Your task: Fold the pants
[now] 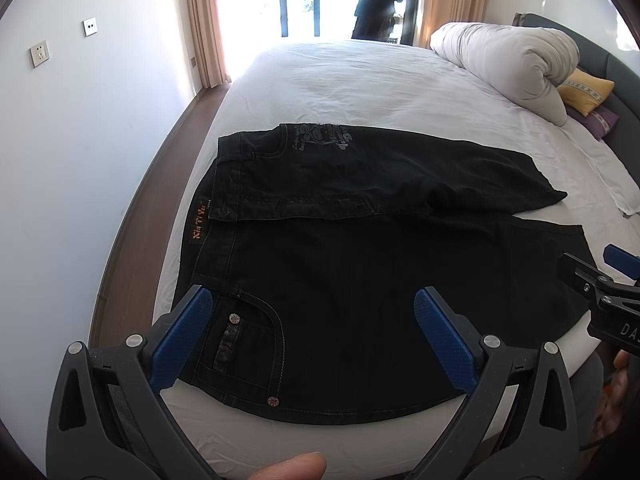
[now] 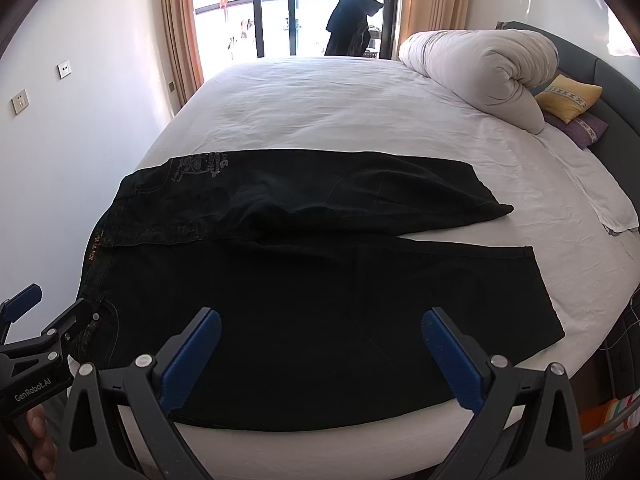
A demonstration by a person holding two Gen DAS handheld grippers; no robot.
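Black jeans (image 1: 360, 280) (image 2: 320, 300) lie flat on the white bed, waistband to the left and leg hems to the right. The far half is folded over along the middle, with a printed back pocket (image 1: 320, 136) facing up. My left gripper (image 1: 312, 300) hovers open over the front pocket and waistband corner near the bed's front edge, holding nothing. My right gripper (image 2: 320, 320) stands open above the near leg, also holding nothing. Each gripper shows at the edge of the other's view: the right gripper (image 1: 600, 276) and the left gripper (image 2: 48, 312).
A rolled white duvet (image 1: 512, 60) and yellow and purple pillows (image 1: 588, 92) lie at the bed's far right by the dark headboard. A white wall with sockets (image 1: 40, 54) runs along the left. Clothes hang at the balcony door (image 2: 352, 20). A folded white cloth (image 2: 612, 208) lies right.
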